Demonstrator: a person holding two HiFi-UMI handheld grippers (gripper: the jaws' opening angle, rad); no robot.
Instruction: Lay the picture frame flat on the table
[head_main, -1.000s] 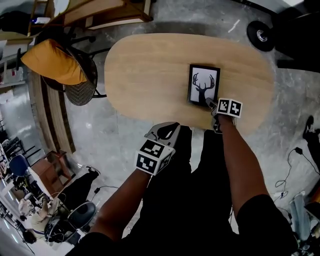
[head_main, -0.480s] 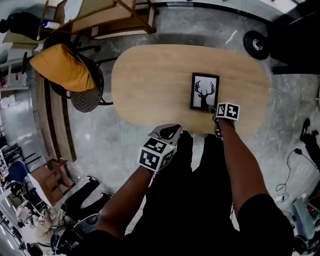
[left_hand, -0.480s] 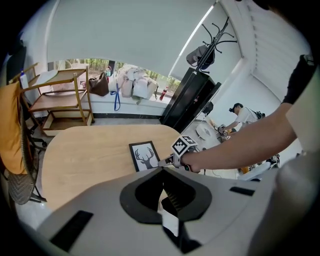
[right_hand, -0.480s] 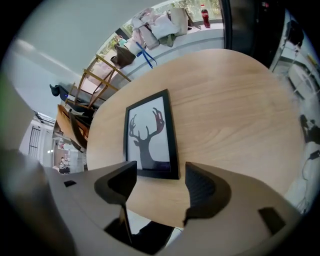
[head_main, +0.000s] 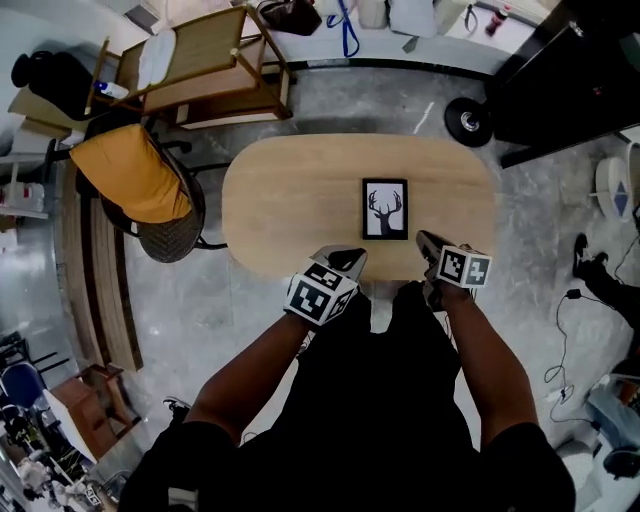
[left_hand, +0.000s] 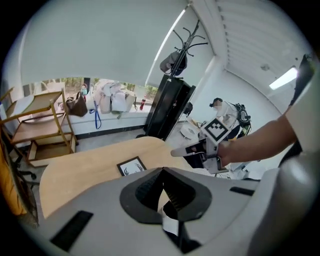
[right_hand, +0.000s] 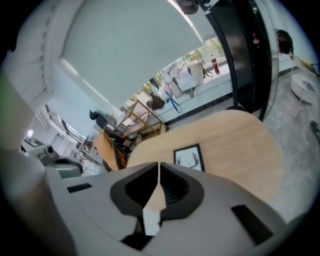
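Jaws are sitting shut and empty on the left gripper (head_main: 345, 260) and, having just been closing, the right gripper (head_main: 426, 241), so only a stray dip is probably risking shoving the flat frame (head_main: 385, 209).

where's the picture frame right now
In the head view the picture frame lies flat on the wooden table, right of centre, near the edge beside the person.

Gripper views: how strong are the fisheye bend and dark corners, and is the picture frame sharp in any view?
Left gripper view: heavy barrel bend, black corners, picture frame small but readable. Right gripper view: same dark corners, picture frame slightly softer. Head view: evenly lit, picture frame crisp on the table, no glare on it.
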